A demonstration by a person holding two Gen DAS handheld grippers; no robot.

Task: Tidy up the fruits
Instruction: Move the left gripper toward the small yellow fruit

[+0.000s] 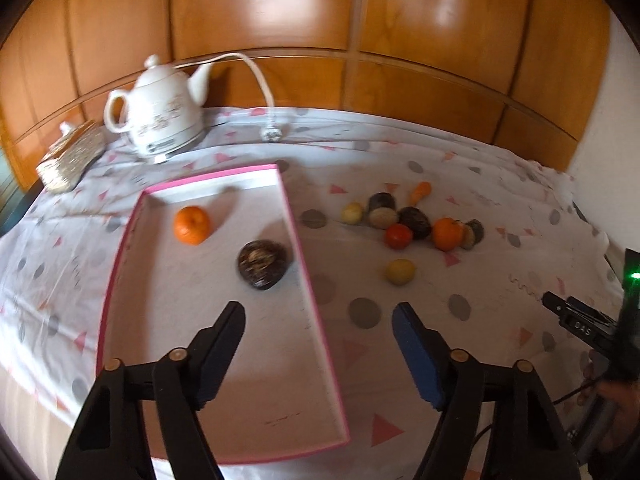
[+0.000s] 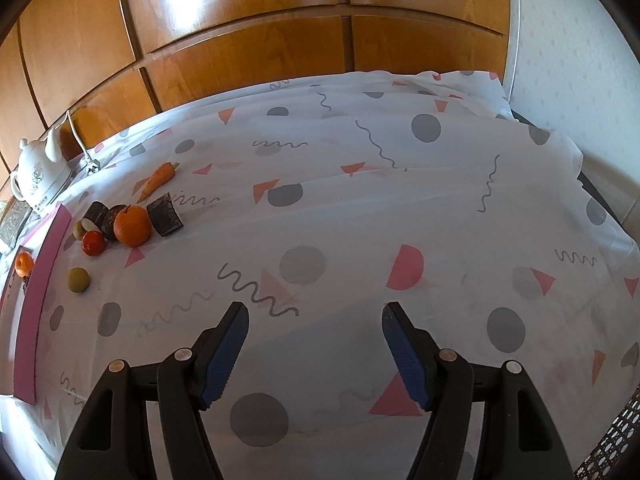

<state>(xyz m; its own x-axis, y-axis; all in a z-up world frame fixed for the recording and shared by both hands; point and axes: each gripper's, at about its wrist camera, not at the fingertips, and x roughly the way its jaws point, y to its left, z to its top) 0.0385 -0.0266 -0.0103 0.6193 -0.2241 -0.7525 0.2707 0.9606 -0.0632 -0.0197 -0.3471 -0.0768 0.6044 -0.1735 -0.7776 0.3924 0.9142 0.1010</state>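
Blur softens the left wrist view, so the small dark and pale pieces in the fruit cluster (image 1: pixel 412 218) are hard to name; among them a red tomato (image 1: pixel 398 236), an orange (image 1: pixel 447 233) and a carrot (image 1: pixel 421 193) read clearly. A yellowish round fruit (image 1: pixel 400 272) lies apart, nearer the camera. From the right wrist view the pink-rimmed tray (image 2: pixel 40 292) is cut off at the left edge, showing mostly its side wall.

Inside the tray (image 1: pixel 308 280) sit a mandarin (image 1: pixel 192 225) towards the far end and a dark round fruit (image 1: pixel 263 264) close to the right wall, apart from each other. Left tongs (image 1: pixel 318 316) are released, spread wide and holding nothing, straddling the tray's right wall. Right tongs (image 2: pixel 316 316) are likewise released and hold nothing, above the patterned cloth (image 2: pixel 360 208) on the tabletop, well to the right of the cluster.

Behind the tray stands a white kettle (image 1: pixel 160 116) with its cord and plug (image 1: pixel 271 133) lying on the cloth, and a glittery box (image 1: pixel 70 156) beside it. Wooden panelling (image 1: pixel 320 40) backs everything.
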